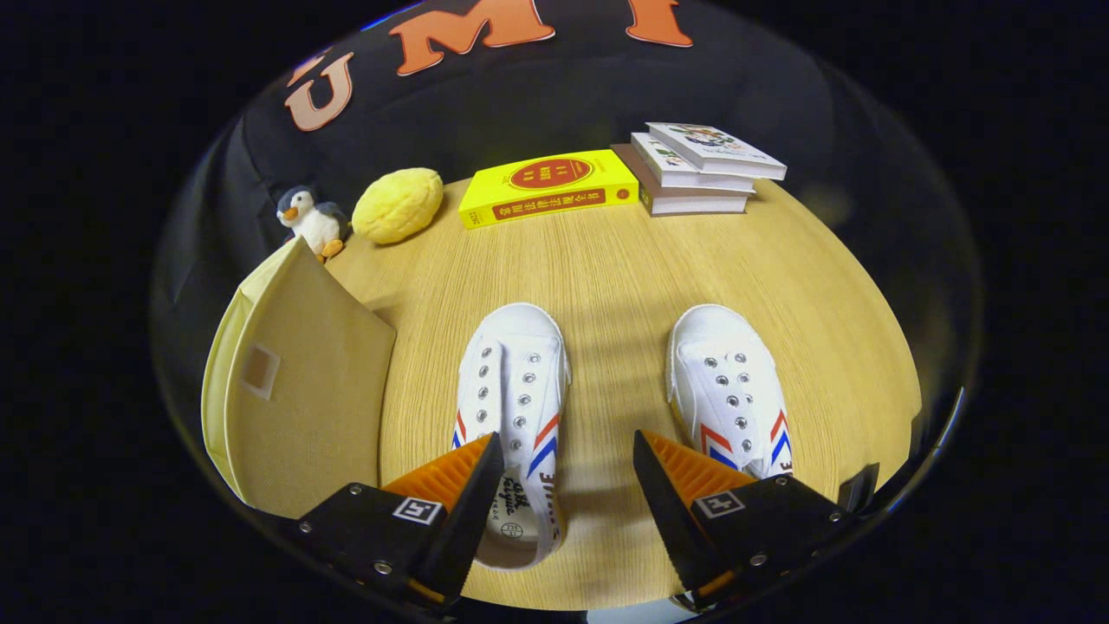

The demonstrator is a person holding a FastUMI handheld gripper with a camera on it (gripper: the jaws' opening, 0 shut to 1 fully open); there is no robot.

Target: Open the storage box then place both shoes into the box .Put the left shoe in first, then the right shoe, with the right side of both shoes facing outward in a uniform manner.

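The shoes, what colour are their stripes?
Red and blue stripes on the white shoes, clearest in the gripper view, just ahead of the open gripper.

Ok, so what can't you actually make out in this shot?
- Storage box, gripper view: whether its lid is open or shut; only its beige side faces the camera.
- Left shoe: its heel is partly covered by one finger of the open gripper.
- Right shoe: its heel sits behind the other finger.
- Stack of books: cover print too small.
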